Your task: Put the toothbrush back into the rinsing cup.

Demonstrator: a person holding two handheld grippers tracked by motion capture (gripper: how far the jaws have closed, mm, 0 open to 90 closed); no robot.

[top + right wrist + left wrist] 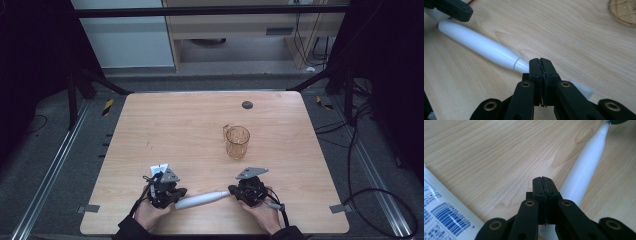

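A white electric toothbrush handle (200, 199) lies flat near the front edge of the wooden table (190, 125), stretched between the two hand-held grippers. Its thicker end sits by the left gripper (167, 192) and its thin neck points toward the right gripper (246, 193).

In the left gripper view, the black jaws are pressed together with nothing between them, and the toothbrush handle (584, 170) runs just beside them on the right, slanting away toward the upper right corner. A white toothpaste tube (441, 212) with a blue barcode and printed text lies on the wood at the lower left of that view, apart from the jaws.

In the right gripper view, the jaws are likewise closed on nothing. The tapered end of the toothbrush handle (484, 47) disappears just behind the closed jaw tips; whether it touches them I cannot tell. The other gripper sits over the handle's far end at the top left.

An amber glass mug (237, 142) with a handle stands upright farther back on the table, right of centre, well apart from both grippers. A small dark round disc (247, 105) lies near the far edge.

The table has a light wood-grain top. Around it is grey flooring with metal rails, black cables (360, 150) at the right, and a pale cabinet (225, 30) behind.
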